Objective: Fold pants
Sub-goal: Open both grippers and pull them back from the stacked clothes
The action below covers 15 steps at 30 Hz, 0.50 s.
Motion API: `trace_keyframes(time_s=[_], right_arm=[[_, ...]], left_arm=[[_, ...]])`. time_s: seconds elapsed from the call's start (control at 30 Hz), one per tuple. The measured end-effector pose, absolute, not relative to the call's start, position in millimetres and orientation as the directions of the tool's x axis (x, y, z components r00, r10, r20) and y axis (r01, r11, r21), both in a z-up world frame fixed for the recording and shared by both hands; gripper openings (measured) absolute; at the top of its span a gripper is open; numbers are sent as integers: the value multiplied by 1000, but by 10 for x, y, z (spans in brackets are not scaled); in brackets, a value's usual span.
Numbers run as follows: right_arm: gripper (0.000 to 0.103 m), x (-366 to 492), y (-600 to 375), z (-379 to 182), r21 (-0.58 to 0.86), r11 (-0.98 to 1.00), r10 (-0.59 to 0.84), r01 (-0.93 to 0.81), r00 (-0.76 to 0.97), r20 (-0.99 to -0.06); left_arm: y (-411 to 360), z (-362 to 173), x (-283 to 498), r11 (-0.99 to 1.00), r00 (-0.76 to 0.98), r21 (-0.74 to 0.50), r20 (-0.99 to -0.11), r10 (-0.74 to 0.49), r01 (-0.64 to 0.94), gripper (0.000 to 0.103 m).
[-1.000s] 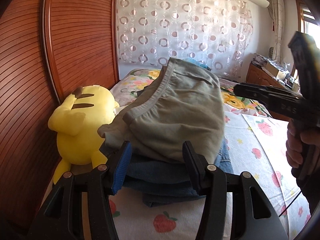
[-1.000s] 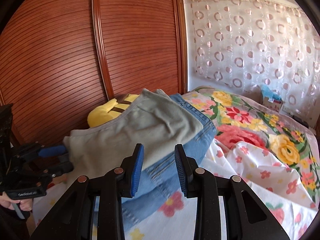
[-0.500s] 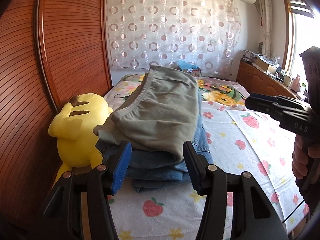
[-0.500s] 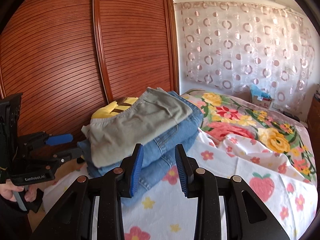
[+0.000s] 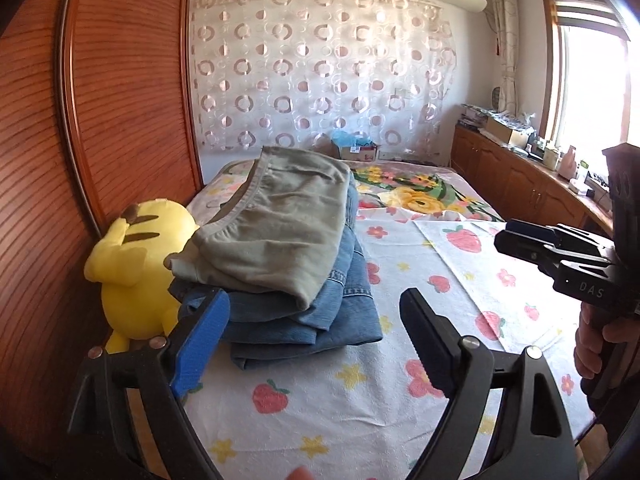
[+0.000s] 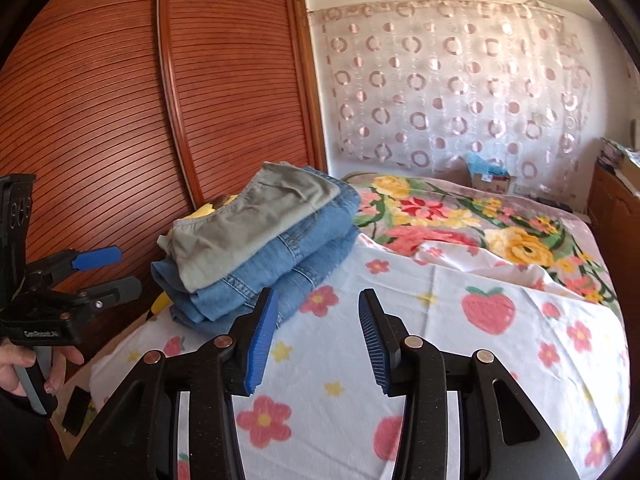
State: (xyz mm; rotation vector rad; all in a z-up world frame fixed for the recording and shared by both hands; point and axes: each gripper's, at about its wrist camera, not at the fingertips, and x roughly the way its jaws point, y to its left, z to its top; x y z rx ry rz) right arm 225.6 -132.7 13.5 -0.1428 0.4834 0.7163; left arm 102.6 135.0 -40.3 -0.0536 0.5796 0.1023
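Note:
Folded grey-green pants (image 5: 280,224) lie on top of folded blue jeans (image 5: 320,312), stacked on the bed near its left edge; the pants (image 6: 256,220) and the jeans (image 6: 280,264) show in the right wrist view too. My left gripper (image 5: 316,320) is open and empty, just short of the stack's near edge. My right gripper (image 6: 316,320) is open and empty, above the sheet to the right of the stack. Each gripper shows in the other's view, the right one (image 5: 560,252) and the left one (image 6: 100,276), both hand-held.
A yellow plush toy (image 5: 136,264) sits against the stack's left side beside the wooden wardrobe door (image 5: 100,120). The bed has a strawberry-print sheet (image 5: 460,280) and a floral blanket (image 6: 460,216) farther back. A wooden counter (image 5: 520,184) runs along the right wall.
Both grippers have drawn back from the stack, which now looks smaller and farther. Both have opened wider. The stack has not moved.

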Motion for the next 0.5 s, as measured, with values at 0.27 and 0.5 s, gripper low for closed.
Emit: trace_keyframes(time_s=[0.27,0.5], right_arm=[[54,1866,-1524,220,35,782,567,-623,687,-454],[56,1590,-1687,262,35,815,528,-578,718,-453]], left_arm=[[1073,-248,875,998,853,-5,-519,57,-70,87],[760,-213,934,1000,851,6,-525,26,-27,87]])
